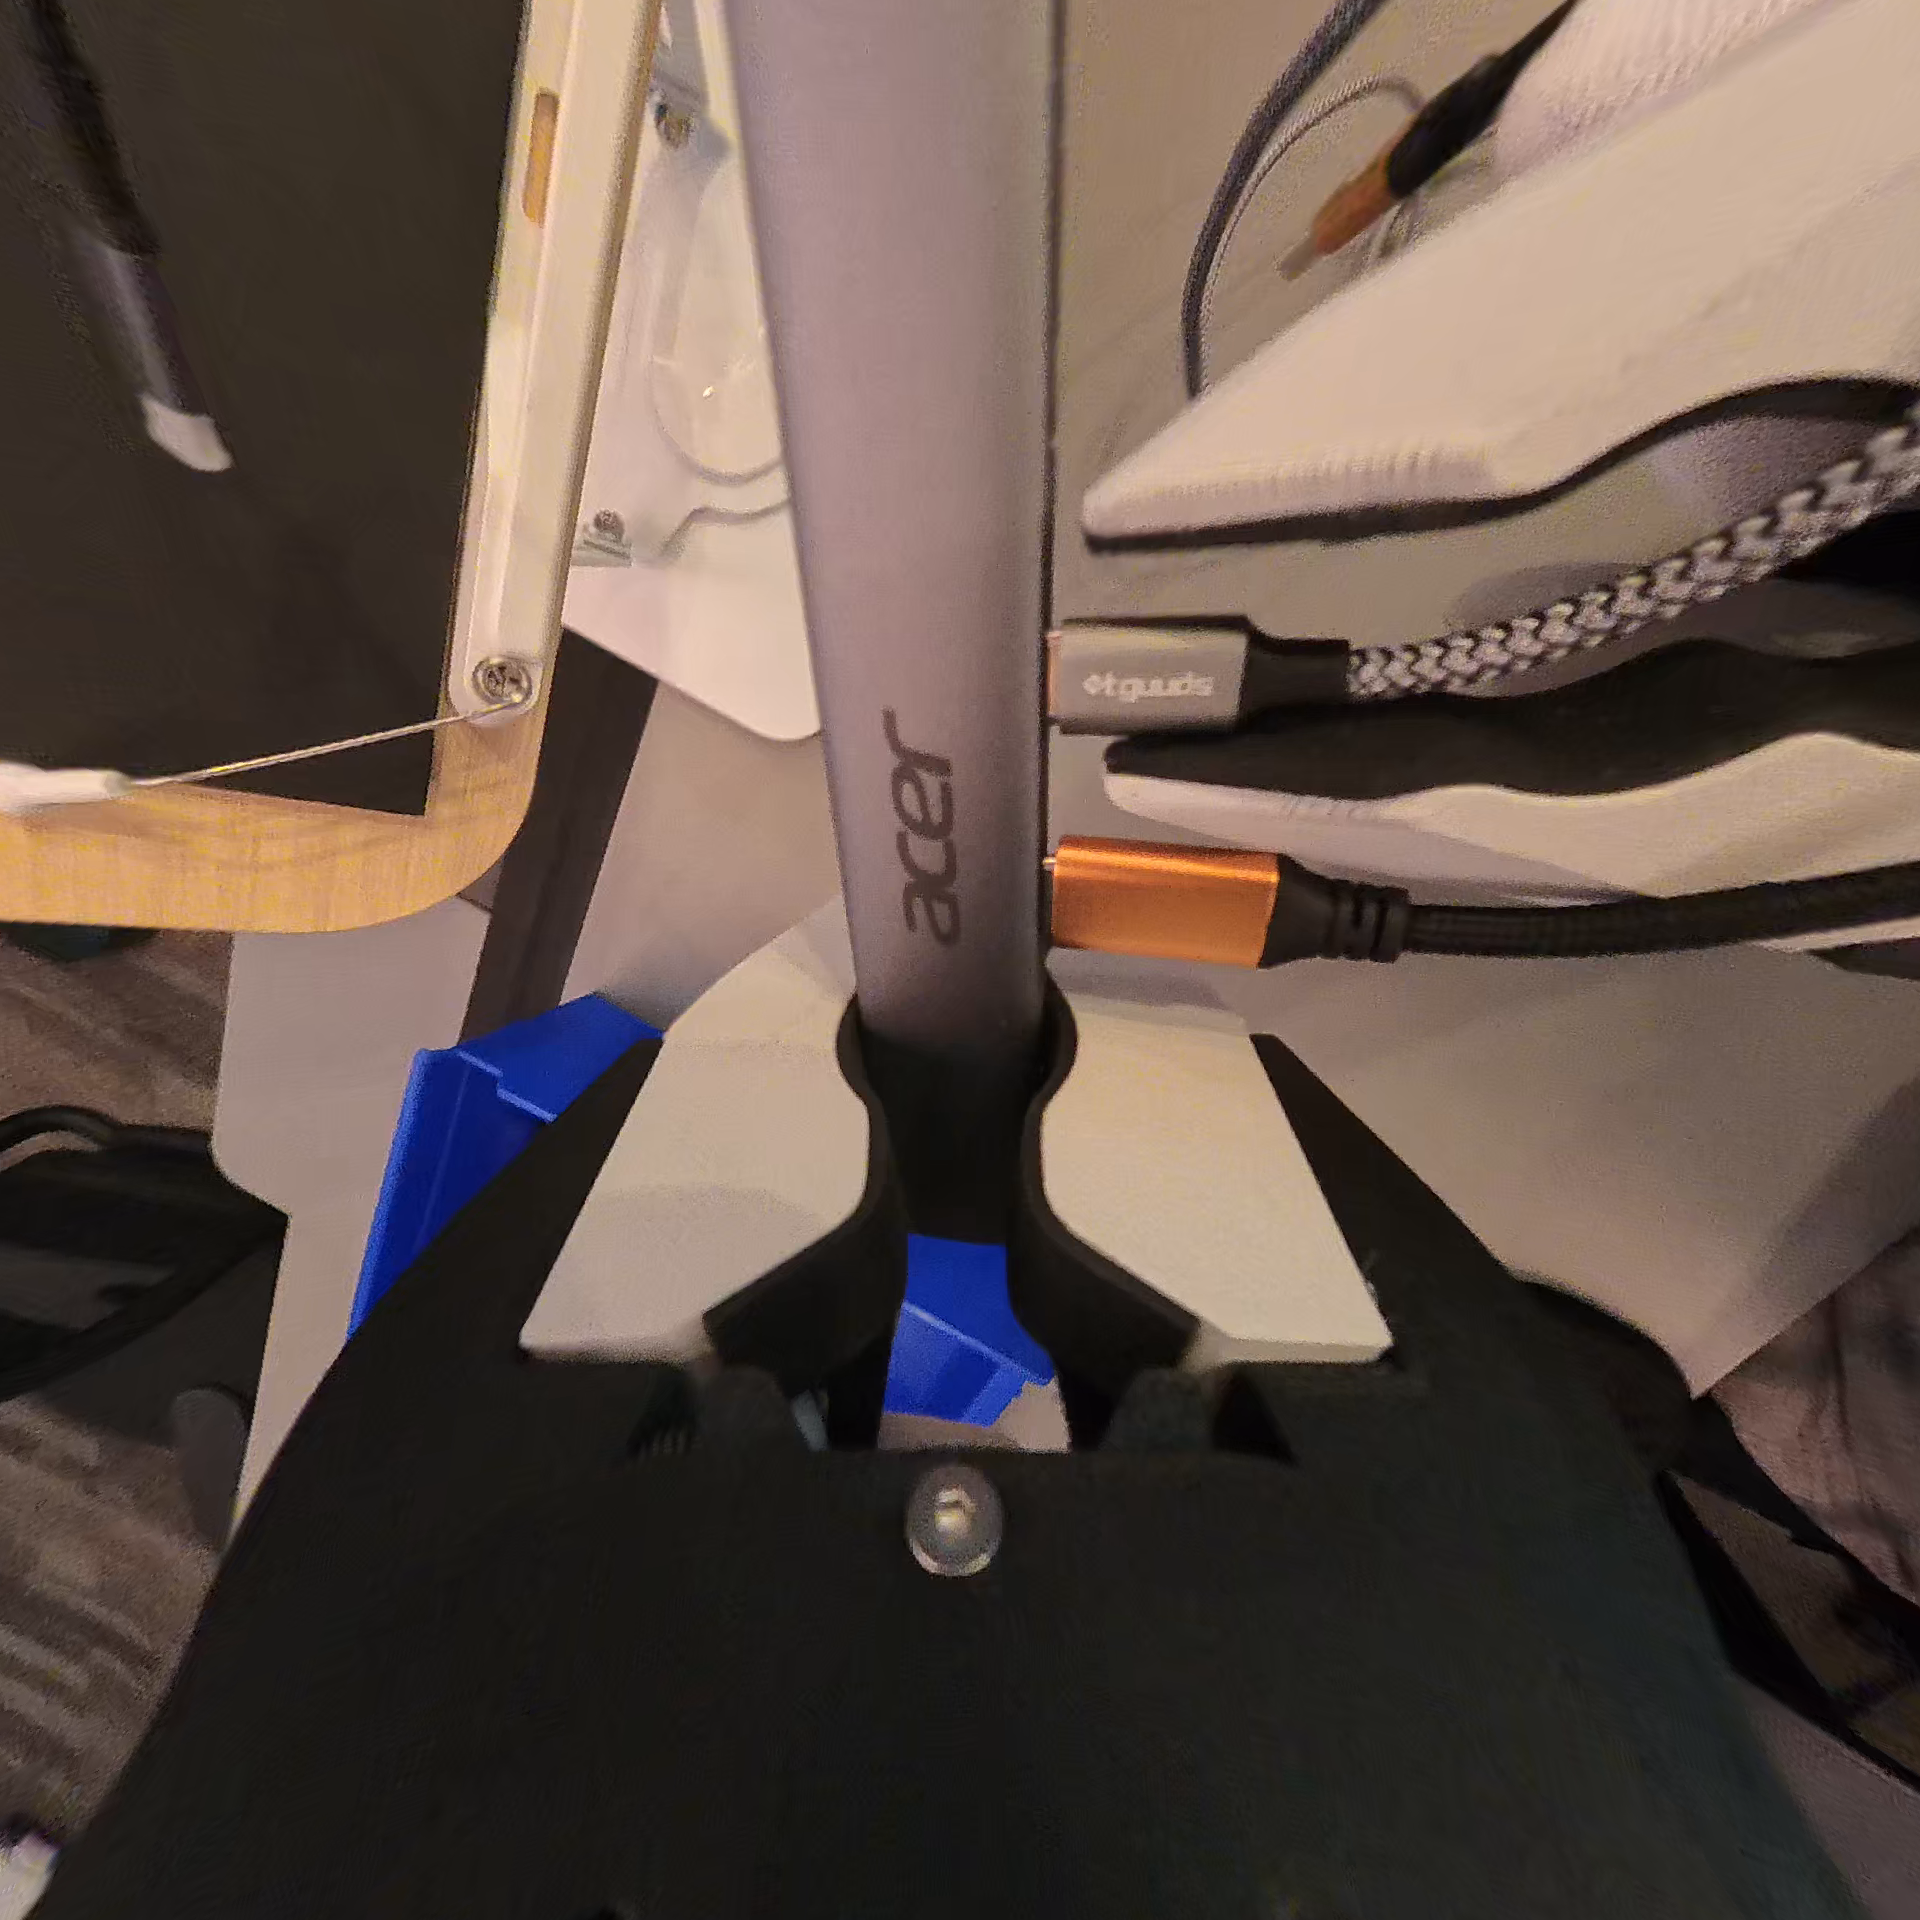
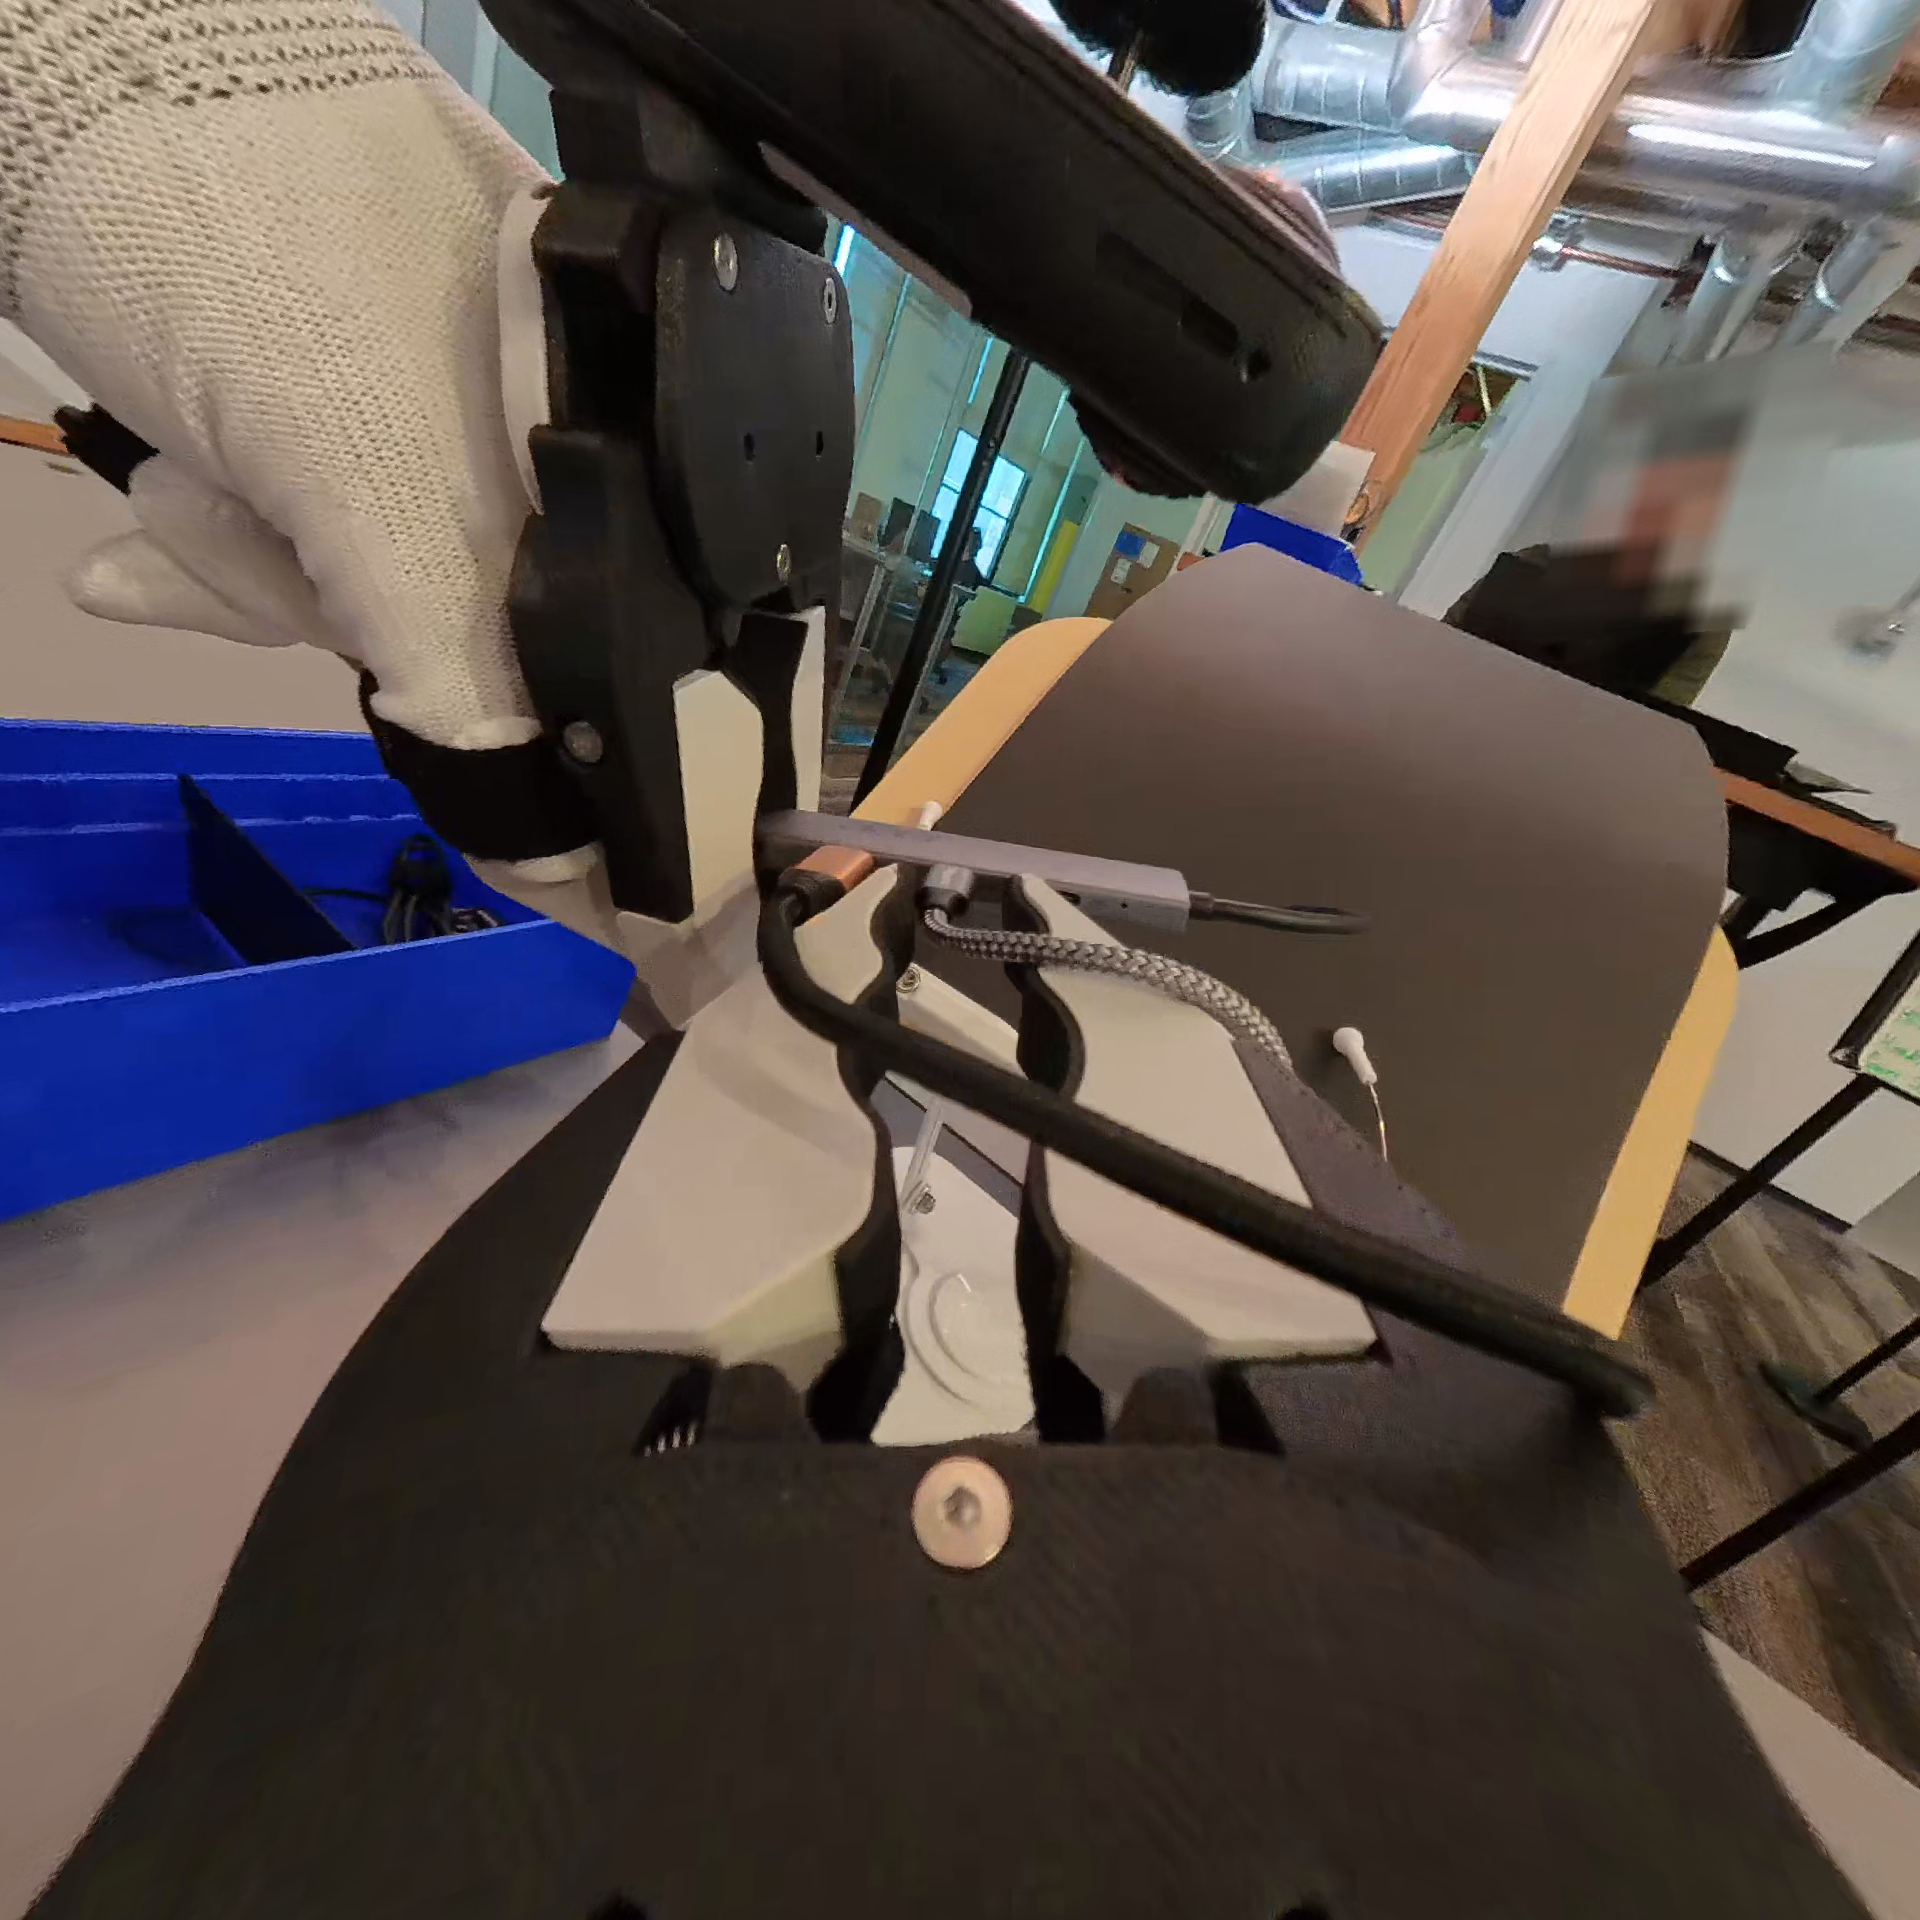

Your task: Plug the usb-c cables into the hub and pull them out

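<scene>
Grey aluminium fills my left view: the hub (image 1: 914,582) stands straight ahead, its near end pinched between my left gripper (image 1: 954,1023) fingers, which are narrowed hard onto it. On the hub's right side two USB-C plugs sit side by side. The copper-shelled plug (image 1: 1164,902), nearer my left fingertips, is seated in its port, and its black braided cable (image 1: 1621,916) runs off to the right. The grey-shelled plug (image 1: 1148,677) lies just beyond it, its tip at the hub's side, trailing a black-and-white braided cable (image 1: 1621,592).

My right gripper (image 2: 948,902) holds that grey plug (image 2: 948,885): the two fingers are closed around its shell, right under the hub (image 2: 997,854). The woven cable (image 2: 1143,977) passes back over my right finger, and the black cable (image 2: 1143,1153) crosses both fingers and drapes off the gripper's right side. In this view my left hand (image 2: 281,353), in a white knit glove, holds the left gripper (image 2: 774,831) from above.

The hub is held above the white tabletop (image 2: 208,1351), in front of a dark board (image 2: 1403,831) with a pale wooden border. A blue divided tray (image 2: 260,997) rests near the tabletop's left edge.
</scene>
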A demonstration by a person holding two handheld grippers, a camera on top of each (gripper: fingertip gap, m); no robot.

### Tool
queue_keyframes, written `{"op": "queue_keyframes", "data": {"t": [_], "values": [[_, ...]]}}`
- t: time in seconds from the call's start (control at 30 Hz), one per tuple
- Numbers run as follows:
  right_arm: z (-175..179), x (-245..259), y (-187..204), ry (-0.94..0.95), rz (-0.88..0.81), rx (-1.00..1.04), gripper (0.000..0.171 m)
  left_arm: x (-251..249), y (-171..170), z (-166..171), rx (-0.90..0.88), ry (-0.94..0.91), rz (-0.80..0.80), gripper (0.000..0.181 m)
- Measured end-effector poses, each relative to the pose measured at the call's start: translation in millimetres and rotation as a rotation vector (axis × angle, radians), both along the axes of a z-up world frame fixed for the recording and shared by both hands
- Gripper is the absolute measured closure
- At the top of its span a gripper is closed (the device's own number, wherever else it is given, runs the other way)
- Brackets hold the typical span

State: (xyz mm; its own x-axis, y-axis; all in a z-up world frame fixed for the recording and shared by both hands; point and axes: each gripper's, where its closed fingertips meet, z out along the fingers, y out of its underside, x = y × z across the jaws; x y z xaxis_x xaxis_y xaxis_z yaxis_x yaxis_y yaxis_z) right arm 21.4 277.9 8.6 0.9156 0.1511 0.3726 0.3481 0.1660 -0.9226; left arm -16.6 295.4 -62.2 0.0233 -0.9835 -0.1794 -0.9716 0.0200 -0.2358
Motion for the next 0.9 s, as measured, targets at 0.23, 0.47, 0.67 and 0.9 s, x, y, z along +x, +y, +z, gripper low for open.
{"op": "queue_keyframes", "data": {"t": [0.23,0.47,0.67,0.9], "values": [[-9,-2,5,-0.01,-0.005,0.0,0.163,-3,10,-10,0.087,0.083,-0.006,0.161],[-10,2,5,-0.03,-0.015,0.029,0.164,4,9,-11,0.079,0.059,-0.017,0.162],[-4,3,2,0.017,0.011,0.057,0.164,30,-2,3,0.1,-0.098,-0.096,0.139],[-3,3,1,0.01,0.012,0.069,0.164,28,3,2,0.105,-0.096,-0.108,0.161]]}}
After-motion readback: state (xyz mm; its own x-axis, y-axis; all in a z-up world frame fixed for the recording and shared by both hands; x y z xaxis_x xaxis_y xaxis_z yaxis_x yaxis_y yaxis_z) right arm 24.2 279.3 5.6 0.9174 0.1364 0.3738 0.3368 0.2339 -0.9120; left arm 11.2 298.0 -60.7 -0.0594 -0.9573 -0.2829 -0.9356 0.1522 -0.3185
